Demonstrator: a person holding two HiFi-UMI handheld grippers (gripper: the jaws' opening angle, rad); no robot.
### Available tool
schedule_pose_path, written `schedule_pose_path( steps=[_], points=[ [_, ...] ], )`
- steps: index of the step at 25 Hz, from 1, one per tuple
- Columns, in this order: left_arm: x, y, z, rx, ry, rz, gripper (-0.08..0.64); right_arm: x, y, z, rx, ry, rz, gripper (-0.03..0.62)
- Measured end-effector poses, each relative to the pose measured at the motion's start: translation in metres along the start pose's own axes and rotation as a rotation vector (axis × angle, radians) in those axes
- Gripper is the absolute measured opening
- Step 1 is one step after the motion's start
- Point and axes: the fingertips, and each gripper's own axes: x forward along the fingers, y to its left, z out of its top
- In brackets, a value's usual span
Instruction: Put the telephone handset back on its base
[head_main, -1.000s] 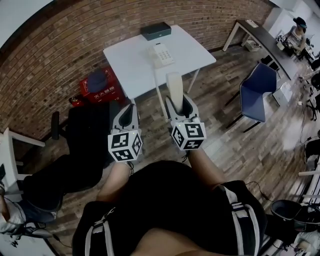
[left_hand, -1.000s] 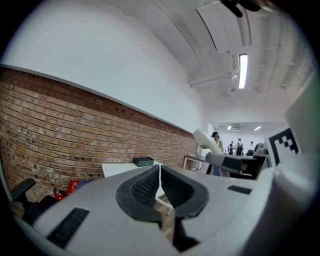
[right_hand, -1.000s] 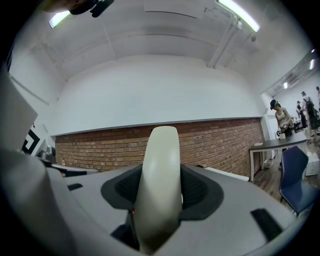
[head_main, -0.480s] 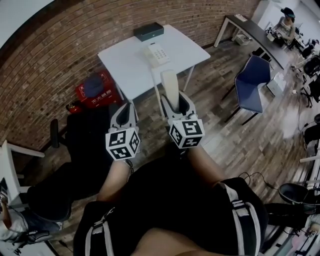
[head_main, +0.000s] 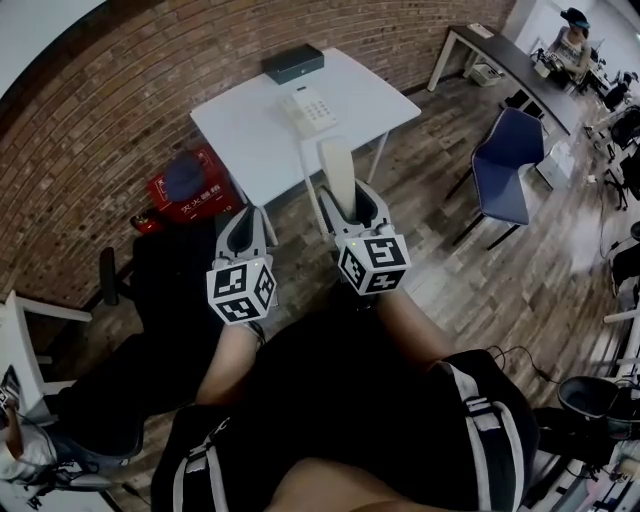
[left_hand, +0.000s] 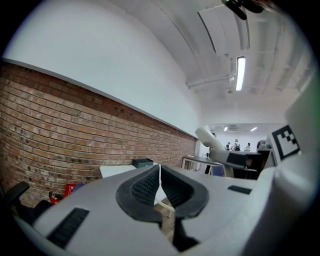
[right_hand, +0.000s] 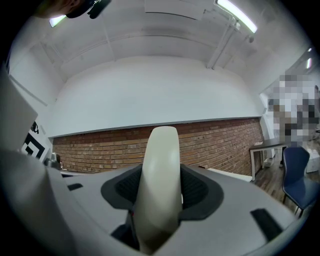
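Observation:
My right gripper (head_main: 350, 200) is shut on the cream telephone handset (head_main: 337, 175), which sticks out forward between its jaws; in the right gripper view the handset (right_hand: 160, 185) fills the gap between the dark pads. A thin cord (head_main: 312, 190) runs from the handset toward the table. The telephone base (head_main: 308, 108), cream with a keypad, sits on the white table (head_main: 250, 130) ahead, well apart from the handset. My left gripper (head_main: 248, 228) hangs beside the right one, shut and empty, its pads (left_hand: 150, 187) touching.
A dark box (head_main: 294, 62) lies at the table's far edge by the brick wall (head_main: 100, 110). A red crate (head_main: 190, 185) stands left of the table, a black office chair (head_main: 160, 270) below it. A blue chair (head_main: 510, 165) and a long desk (head_main: 510, 60) are at the right.
The view has shifted slightly; table and telephone base sit a little further left and up. Both grippers keep their pose, the handset still in the right one.

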Motion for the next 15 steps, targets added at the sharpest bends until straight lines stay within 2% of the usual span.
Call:
schedule_pose_path(
  steps=[5,15],
  points=[
    [0.032,0.004,0.0,0.011,0.011,0.012,0.009,0.026,-0.024,0.001,0.051,-0.001,0.007,0.201],
    [0.109,0.011,-0.008,0.024,0.053,0.015,0.009,0.091,-0.069,-0.013,0.083,0.027,0.016,0.202]
  ],
)
